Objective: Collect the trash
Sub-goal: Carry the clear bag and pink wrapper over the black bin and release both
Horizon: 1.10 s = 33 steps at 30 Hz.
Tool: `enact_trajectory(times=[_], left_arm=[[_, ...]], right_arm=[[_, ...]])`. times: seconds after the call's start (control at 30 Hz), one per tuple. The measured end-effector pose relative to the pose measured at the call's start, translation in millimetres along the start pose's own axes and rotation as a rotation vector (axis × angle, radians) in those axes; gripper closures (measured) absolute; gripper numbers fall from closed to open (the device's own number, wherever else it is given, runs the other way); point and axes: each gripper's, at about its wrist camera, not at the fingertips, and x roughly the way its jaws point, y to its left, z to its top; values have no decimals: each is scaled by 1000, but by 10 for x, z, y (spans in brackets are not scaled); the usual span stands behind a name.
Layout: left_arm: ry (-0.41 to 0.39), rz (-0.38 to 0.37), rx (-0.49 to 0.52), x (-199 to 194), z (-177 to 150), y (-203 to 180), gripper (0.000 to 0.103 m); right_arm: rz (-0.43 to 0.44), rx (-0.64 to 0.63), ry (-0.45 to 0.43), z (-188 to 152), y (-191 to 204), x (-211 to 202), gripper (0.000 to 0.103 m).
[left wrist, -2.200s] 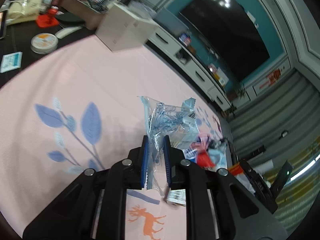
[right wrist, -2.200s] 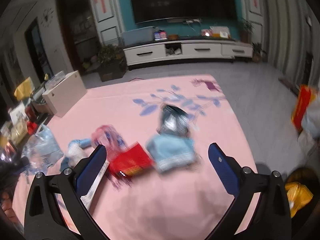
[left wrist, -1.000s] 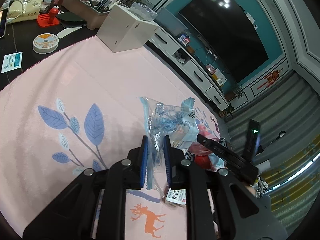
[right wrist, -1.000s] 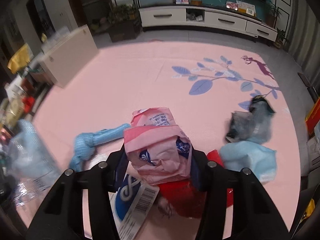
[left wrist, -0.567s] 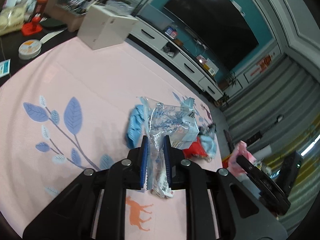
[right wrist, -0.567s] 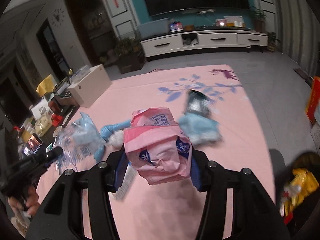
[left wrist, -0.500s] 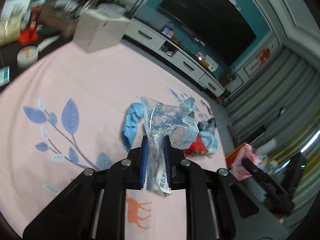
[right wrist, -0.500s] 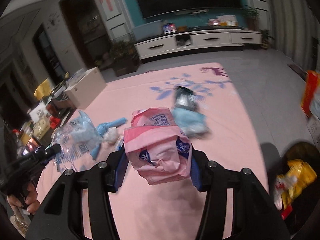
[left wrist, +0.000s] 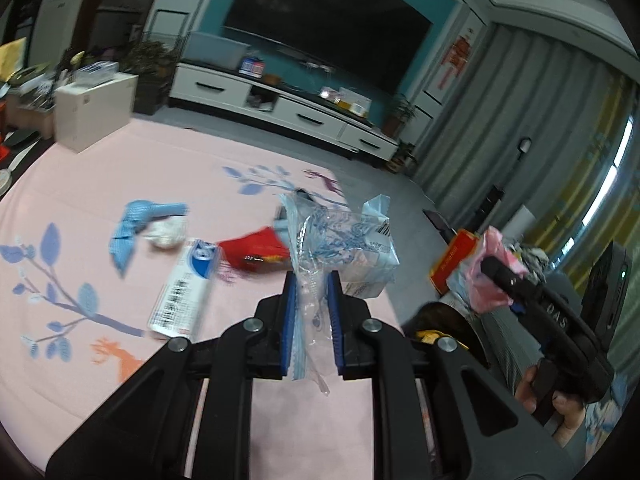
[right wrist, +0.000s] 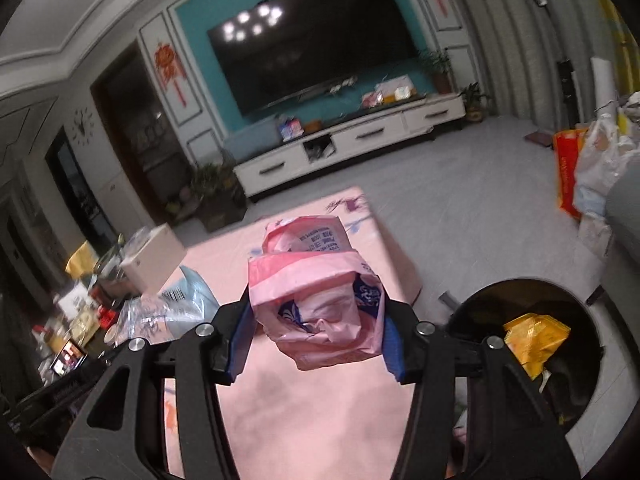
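Note:
My left gripper point(left wrist: 311, 294) is shut on a clear plastic bag point(left wrist: 340, 240) with blue print, held above the pink mat point(left wrist: 120, 176). My right gripper point(right wrist: 314, 328) is shut on a crumpled pink plastic wrapper point(right wrist: 316, 300); in the left wrist view the same pink wrapper point(left wrist: 486, 280) shows at the right in the right gripper's fingers point(left wrist: 516, 284). A round bin point(right wrist: 532, 352) with a black liner and yellow wrapper inside stands just right of the right gripper. On the mat lie a blue cloth point(left wrist: 136, 224), white wad point(left wrist: 166, 232), white-blue package point(left wrist: 184, 288) and red packet point(left wrist: 256, 252).
A white cardboard box point(left wrist: 92, 110) stands at the mat's far left edge, with a cluttered dark table behind it. A white TV cabinet point(left wrist: 288, 116) runs along the far wall. Bags and a red-orange box point(right wrist: 568, 172) are piled at the right.
Both grippers have lifted and swung right toward the bin, each still holding its trash. The right gripper closed on the pink wrapper, and the bin came into its view.

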Motion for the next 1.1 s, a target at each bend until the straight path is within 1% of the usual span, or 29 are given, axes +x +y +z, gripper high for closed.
enact_trajectory(times=[0.17, 0.27, 0.43, 0.57, 0.67, 0.83, 0.93, 1.1], left_arm=[[33, -63, 64, 123, -141, -536, 86], [54, -95, 104, 216, -224, -857, 86], [97, -138, 157, 416, -369, -1267, 86], [136, -163, 198, 609, -488, -1578, 86], [167, -171, 225, 781, -565, -1753, 86], [226, -179, 254, 1074, -739, -2011, 86], [260, -174, 263, 1241, -831, -2094, 86], [311, -158, 278, 1509, -970, -2185, 86]], right_arm=[[-41, 64, -60, 70, -305, -246, 49], [-89, 82, -89, 82, -473, -365, 49], [-119, 142, -132, 96, -756, -532, 49], [-151, 180, -143, 81, -966, -596, 49], [-185, 214, -128, 54, -1179, -607, 49], [-206, 278, -78, -7, -1473, -501, 49], [-245, 306, -44, -51, -1622, -379, 49], [-250, 389, 28, -157, -1921, -156, 49]])
